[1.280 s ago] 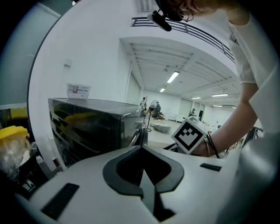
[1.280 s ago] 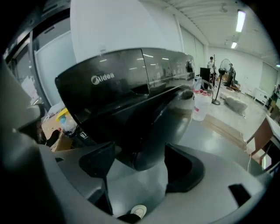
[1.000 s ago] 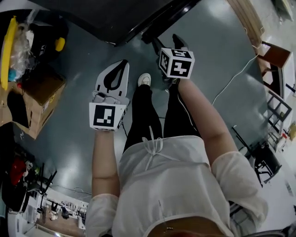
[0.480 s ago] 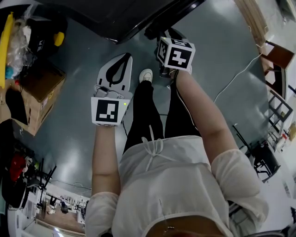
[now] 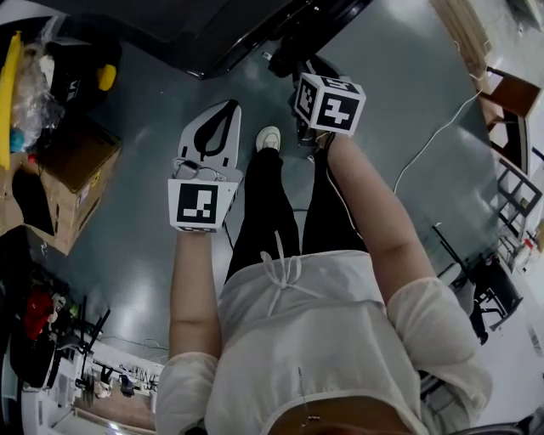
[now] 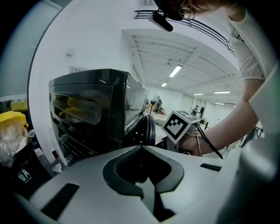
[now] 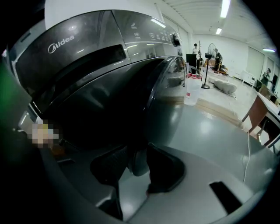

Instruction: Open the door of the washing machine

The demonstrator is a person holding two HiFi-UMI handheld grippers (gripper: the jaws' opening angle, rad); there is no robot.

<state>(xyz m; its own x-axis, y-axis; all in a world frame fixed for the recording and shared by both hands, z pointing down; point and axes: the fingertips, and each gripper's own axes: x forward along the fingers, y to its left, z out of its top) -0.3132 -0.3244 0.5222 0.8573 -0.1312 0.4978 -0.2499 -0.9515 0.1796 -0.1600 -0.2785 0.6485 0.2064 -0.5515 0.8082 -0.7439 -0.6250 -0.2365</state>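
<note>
The dark grey washing machine (image 5: 212,34) fills the top of the head view, its round door (image 5: 319,25) at the right. In the right gripper view the door (image 7: 144,100) bulges ahead. My right gripper (image 7: 136,162) is closing, with the door's lower rim between its jaws and the pads against it. In the head view that gripper (image 5: 299,72) reaches under the door behind its marker cube. My left gripper (image 5: 228,106) hangs shut and empty over the floor, left of the door. From the left gripper view (image 6: 141,148) the machine (image 6: 87,113) stands ahead.
A cardboard box (image 5: 72,183) and yellow items (image 5: 17,76) crowd the left floor. A white cable (image 5: 429,140) runs across the grey floor toward wooden furniture (image 5: 510,102). My legs and a white shoe (image 5: 267,140) stand between the grippers. A clear bottle (image 7: 191,92) sits beyond the door.
My right gripper has edged up the picture to the door's rim and its jaws have narrowed around it. The left gripper has stayed where it was.
</note>
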